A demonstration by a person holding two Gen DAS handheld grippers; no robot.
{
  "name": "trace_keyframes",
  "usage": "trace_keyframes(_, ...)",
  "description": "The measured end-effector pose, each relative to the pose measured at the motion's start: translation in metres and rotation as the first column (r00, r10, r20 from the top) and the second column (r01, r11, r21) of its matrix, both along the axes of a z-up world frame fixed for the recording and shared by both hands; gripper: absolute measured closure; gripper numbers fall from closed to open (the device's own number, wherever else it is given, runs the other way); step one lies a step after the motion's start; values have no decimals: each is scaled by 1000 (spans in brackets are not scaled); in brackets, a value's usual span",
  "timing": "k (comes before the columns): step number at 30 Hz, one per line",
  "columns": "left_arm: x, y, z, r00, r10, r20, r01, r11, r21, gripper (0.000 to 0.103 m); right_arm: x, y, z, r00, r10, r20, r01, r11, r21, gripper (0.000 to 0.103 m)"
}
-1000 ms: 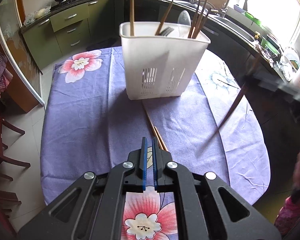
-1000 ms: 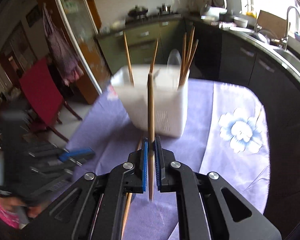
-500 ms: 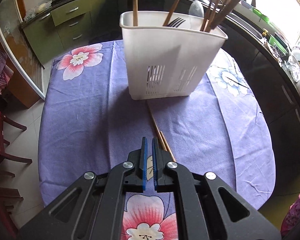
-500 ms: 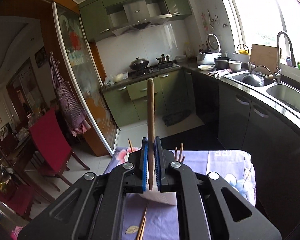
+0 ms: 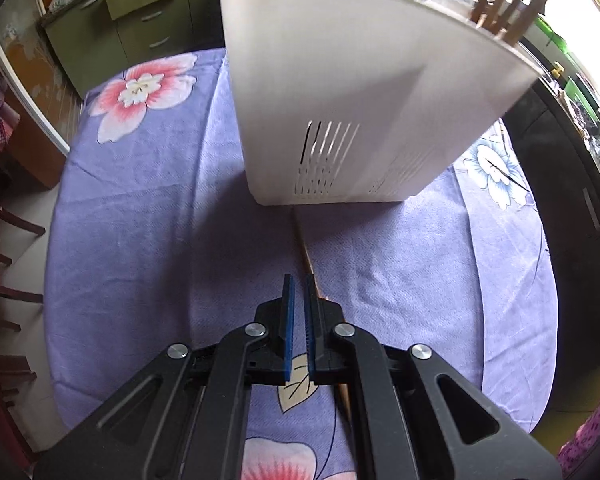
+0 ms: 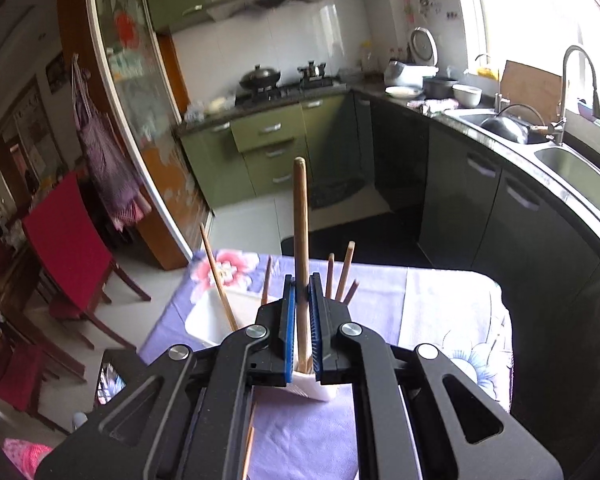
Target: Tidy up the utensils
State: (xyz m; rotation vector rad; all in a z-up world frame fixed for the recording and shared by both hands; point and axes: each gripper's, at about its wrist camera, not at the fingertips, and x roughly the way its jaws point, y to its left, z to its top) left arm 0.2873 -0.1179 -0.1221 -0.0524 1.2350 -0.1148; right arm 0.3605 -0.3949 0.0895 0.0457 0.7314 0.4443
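Observation:
A white plastic utensil holder (image 5: 352,92) stands on the purple flowered tablecloth (image 5: 140,240) with several wooden chopsticks (image 5: 508,12) and a spoon in it. My left gripper (image 5: 299,280) is nearly shut and empty, low over the cloth just before the holder, over loose chopsticks (image 5: 306,252) lying on the table. My right gripper (image 6: 301,280) is shut on an upright wooden chopstick (image 6: 301,224), above the holder (image 6: 208,316), its lower end hidden by the jaws.
Chopsticks (image 6: 342,276) stick up from the holder. Two loose chopsticks (image 6: 249,440) lie on the cloth in front of it. Red chairs (image 6: 72,248) stand left of the table. Kitchen counters and a sink (image 6: 572,176) run along the right.
My left gripper has moved forward, close to the holder. My right gripper has lowered a little over the holder with the chopstick still held upright.

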Motion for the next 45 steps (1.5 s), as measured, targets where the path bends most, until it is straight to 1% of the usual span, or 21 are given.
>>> trace_keyframes(5, 9, -2, -11, 999, 30, -13, -30, 1000, 0, 98, -3, 0, -12, 1000, 15, 5, -15, 1000, 0, 94)
trace_keyframes(12, 18, -9, -22, 999, 47, -25, -47, 999, 10, 98, -27, -18, -6, 999, 25, 47, -26, 999, 31, 94)
trace_keyframes(13, 19, -10, -23, 998, 49, -27, -48, 999, 11, 98, -32, -22, -5, 998, 25, 51, -27, 999, 35, 93)
trace_keyframes(14, 19, -12, -24, 998, 48, -29, -48, 999, 11, 98, -37, -27, -5, 998, 24, 53, -26, 999, 36, 89)
trace_keyframes(16, 19, -14, -27, 998, 50, -32, -49, 999, 12, 97, -44, -33, -6, 998, 23, 53, -25, 999, 38, 87)
trace_keyframes(20, 20, -20, -31, 998, 52, -37, -51, 998, 29, 96, -56, -51, -13, 999, 8, 38, -10, 999, 40, 87)
trace_keyframes(25, 22, -26, -36, 997, 67, -42, -64, 996, 67, 96, -65, -81, -29, 999, -32, 6, 31, 999, 38, 87)
trace_keyframes(28, 21, -28, -37, 996, 75, -43, -71, 994, 83, 95, -68, -91, -39, 999, -45, -11, 45, 998, 36, 87)
trace_keyframes(34, 19, -33, -37, 996, 70, -46, -65, 992, 106, 95, -69, -88, -64, 998, -20, -65, 20, 1000, 9, 87)
trace_keyframes(38, 13, -35, -35, 998, 46, -45, -41, 991, 125, 96, -67, -80, -77, 996, -4, -91, 3, 1000, -2, 87)
trace_keyframes(40, 11, -32, -35, 998, 41, -42, -35, 991, 130, 96, -69, -78, -83, 995, -3, -100, 3, 1000, -3, 81)
trace_keyframes(45, 2, -23, -35, 999, 33, -40, -28, 991, 128, 96, -74, -71, -96, 992, -1, -125, -2, 1000, -24, 80)
